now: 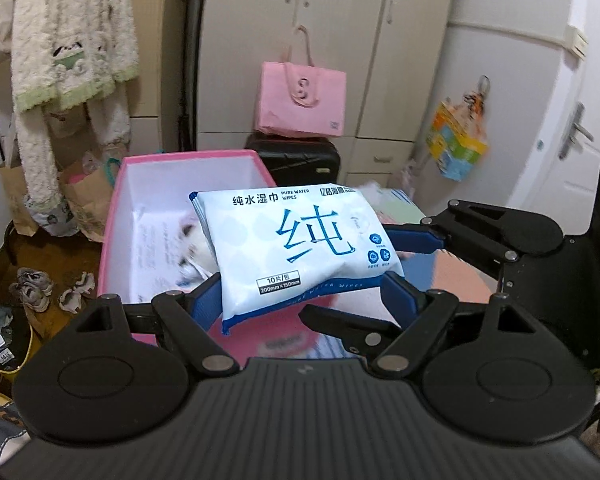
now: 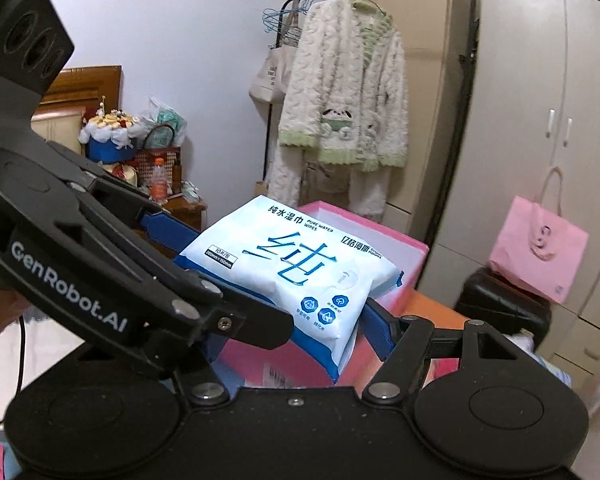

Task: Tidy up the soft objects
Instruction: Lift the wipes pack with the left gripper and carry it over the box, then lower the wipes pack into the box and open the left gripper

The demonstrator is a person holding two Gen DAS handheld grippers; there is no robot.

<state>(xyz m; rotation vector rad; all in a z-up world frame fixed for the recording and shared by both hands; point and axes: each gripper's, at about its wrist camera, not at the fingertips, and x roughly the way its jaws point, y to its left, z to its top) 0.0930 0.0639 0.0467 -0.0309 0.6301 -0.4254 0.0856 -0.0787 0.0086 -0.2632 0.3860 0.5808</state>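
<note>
A: While both grippers are up in the air, what is between the fingers?

B: One wipes pack (image 1: pixel 300 248), white and blue. The left gripper (image 1: pixel 300 300) has its blue fingers (image 1: pixel 206 304) clamped on the pack's near edge, one on each side. The right gripper (image 1: pixel 414 240) comes in from the pack's right side; one blue finger touches that edge.

A: Right wrist view agrees?

B: Yes. The right gripper (image 2: pixel 284 320) has the pack (image 2: pixel 292 268) pinched between its fingers (image 2: pixel 380 334), near corner hanging down past them. The left gripper (image 2: pixel 168 236) comes in from the left of that view, its finger against the pack's far-left edge. So both are gripping the same pack, fingers fairly wide apart.

A: Where is the pack relative to the rest?

B: Off any surface, tilted, printed face up. Just beyond the left fingers, partly under the pack, sits an open pink box (image 1: pixel 116 216) with a white inside. A blurred white soft toy (image 1: pixel 192 248) lies in the box, just past the left-hand finger.

A: Background?

B: Pink bag (image 1: pixel 302 100) on a black suitcase (image 1: pixel 296 158) beyond the box. Fluffy pyjamas (image 2: pixel 340 92) hang on a rack.
</note>
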